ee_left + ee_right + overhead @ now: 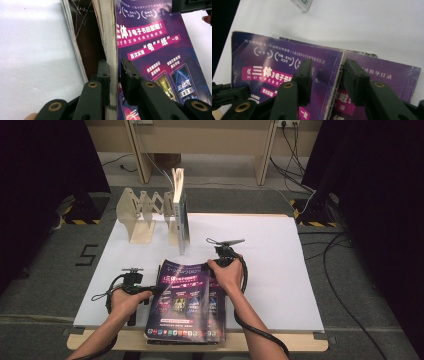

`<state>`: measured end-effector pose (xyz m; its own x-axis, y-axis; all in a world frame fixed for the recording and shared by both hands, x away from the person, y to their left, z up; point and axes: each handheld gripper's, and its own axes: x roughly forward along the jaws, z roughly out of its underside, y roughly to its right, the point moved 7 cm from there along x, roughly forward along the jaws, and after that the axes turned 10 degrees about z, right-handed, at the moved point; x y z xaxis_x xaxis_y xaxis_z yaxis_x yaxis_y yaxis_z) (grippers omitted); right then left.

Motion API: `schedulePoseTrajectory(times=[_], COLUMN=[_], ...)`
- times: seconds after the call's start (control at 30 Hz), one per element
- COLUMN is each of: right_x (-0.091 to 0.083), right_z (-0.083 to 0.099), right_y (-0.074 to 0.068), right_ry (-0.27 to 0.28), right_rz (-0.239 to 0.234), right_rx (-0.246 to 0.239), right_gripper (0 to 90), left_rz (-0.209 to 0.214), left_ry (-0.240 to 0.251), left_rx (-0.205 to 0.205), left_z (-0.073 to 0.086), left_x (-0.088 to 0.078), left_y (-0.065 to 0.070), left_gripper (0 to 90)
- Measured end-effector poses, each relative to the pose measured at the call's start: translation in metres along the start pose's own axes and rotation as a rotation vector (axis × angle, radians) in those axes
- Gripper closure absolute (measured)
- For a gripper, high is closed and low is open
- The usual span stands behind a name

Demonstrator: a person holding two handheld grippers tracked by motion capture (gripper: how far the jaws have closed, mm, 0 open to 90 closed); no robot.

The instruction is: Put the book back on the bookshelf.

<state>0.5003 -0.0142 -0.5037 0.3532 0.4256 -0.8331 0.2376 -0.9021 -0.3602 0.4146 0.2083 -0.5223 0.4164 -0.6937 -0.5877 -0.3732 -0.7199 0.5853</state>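
White board (280, 270) covers most of the table from where I'm watching, and the purple magazine stack (187, 305) sits at its near edge, right in front of the person. Behind it there's a wooden accordion rack (142, 215) with one book (181, 215) standing upright at its right end.

Top magazine (150, 50) is what both tools are working on. My left gripper (115, 68) has its jaws nearly together, pinching the left edge of that top copy: one jaw is tucked under against the page block, the other lies on the purple cover. You can see the copy lifted off the darker one (85, 37) below it.

Right gripper (325, 72) is at the far right corner of the same magazine, jaws spread partway and straddling the spine edge, one over the cover and one over the copy (387, 75) underneath. Can't tell if those pads are actually pressing on it, looks more like they're just around it.
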Motion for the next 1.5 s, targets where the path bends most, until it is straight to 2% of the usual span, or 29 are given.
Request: schedulePoseTrajectory(times=[0.13, 0.27, 0.43, 0.53, 0.67, 0.83, 0.87, 0.93, 1.03, 1.17, 1.27, 1.37, 1.5], right_x=[-0.002, -0.007, -0.017, -0.026, -0.035, -0.039, -0.04, -0.041, -0.043, -0.047, -0.052, -0.06, -0.073], right_z=[0.0, -0.001, -0.002, -0.004, -0.006, -0.007, -0.007, -0.008, -0.009, -0.01, -0.011, -0.016, -0.023], right_y=[0.001, -0.001, -0.002, -0.008, -0.015, -0.019, -0.02, -0.021, -0.022, -0.029, -0.035, -0.042, -0.049], right_ry=[-0.009, -0.018, -0.037, -0.035, -0.032, -0.014, -0.017, -0.01, -0.002, 0.023, 0.057, 0.107, 0.165], right_rz=[-0.003, -0.009, -0.107, -0.152, -0.164, -0.179, -0.184, -0.199, -0.214, -0.224, -0.234, -0.242, -0.233], right_rx=[0.005, -0.01, 0.04, 0.046, 0.042, 0.061, 0.062, 0.066, 0.065, 0.051, 0.039, 0.03, 0.006], right_gripper=[66.6, 71.0, 77.8, 80.2, 81.7, 83.1, 83.2, 83.4, 83.5, 83.6, 83.6, 83.7, 83.7], left_rz=[-0.002, -0.003, -0.002, 0.001, 0.0, -0.025, -0.034, -0.073, -0.077, -0.077, -0.049, -0.03, -0.012], left_ry=[-0.007, -0.003, 0.001, 0.0, 0.001, -0.001, 0.006, 0.025, 0.066, 0.104, 0.129, 0.141, 0.149], left_rx=[-0.004, -0.004, -0.004, -0.005, -0.007, 0.007, 0.011, 0.043, 0.051, 0.078, 0.089, 0.106, 0.107], left_z=[0.0, 0.0, -0.001, -0.001, -0.002, -0.003, -0.003, -0.006, -0.013, -0.021, -0.026, -0.029, -0.032], left_x=[0.0, 0.0, -0.001, -0.003, -0.005, -0.007, -0.008, -0.012, -0.02, -0.027, -0.028, -0.03, -0.032], left_y=[0.0, -0.001, -0.001, -0.001, -0.001, -0.002, -0.003, -0.006, -0.005, 0.003, 0.014, 0.024, 0.031], left_gripper=[77.4, 76.6, 75.7, 74.7, 73.0, 67.7, 66.2, 65.6, 63.2, 57.3, 52.8, 48.9, 46.9])
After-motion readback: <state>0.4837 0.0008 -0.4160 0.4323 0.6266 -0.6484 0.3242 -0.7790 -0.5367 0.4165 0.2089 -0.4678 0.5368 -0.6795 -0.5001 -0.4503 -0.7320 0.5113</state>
